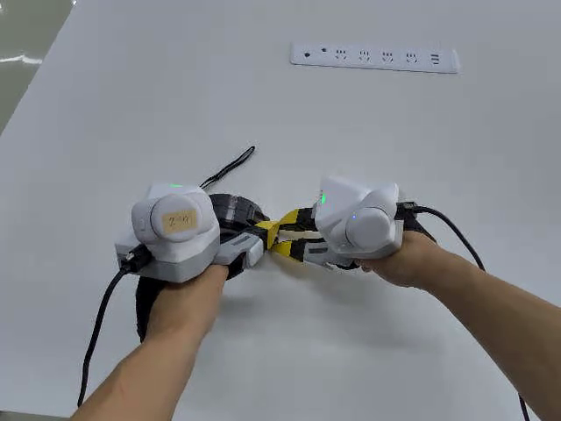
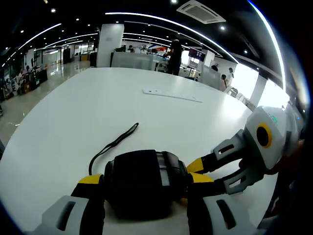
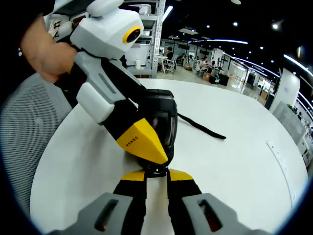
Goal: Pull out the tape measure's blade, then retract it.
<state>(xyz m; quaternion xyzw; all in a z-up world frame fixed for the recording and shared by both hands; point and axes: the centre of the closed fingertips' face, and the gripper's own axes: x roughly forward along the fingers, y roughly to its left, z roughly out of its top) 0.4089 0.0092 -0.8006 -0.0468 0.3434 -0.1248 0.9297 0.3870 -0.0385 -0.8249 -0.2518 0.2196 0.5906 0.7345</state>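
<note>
On the white table [image 1: 368, 132], a black, rounded tape measure [image 2: 144, 183] sits clamped between the yellow-tipped jaws of the left gripper [image 2: 145, 178], which press on its two flanks; the left gripper view shows this hold head-on, the case bulging up between the tips. The right gripper [image 3: 156, 175] faces it from the other side. Its own view shows its two yellow-tipped jaws drawn nearly together on a small dark end tab [image 3: 155, 171] at the bottom edge of the case, a detail hidden in the head view by the grippers' white housings. No length of blade can be made out between tab and case. From the head view the two grippers meet tip to tip near the table's middle, each wrapped by one of the person's hands, the left hand [image 1: 188, 294] and the right hand [image 1: 403, 259]. A thin black wrist strap [image 1: 232, 164] trails from the case across the table, away from the person. A long white power strip [image 1: 375, 58] lies well beyond it, flat on the surface. The right gripper view alone takes in a grey mesh chair back [image 3: 24, 142] off the table's edge, and the left gripper view shows an office hall with ceiling lights and a person standing far off.
</note>
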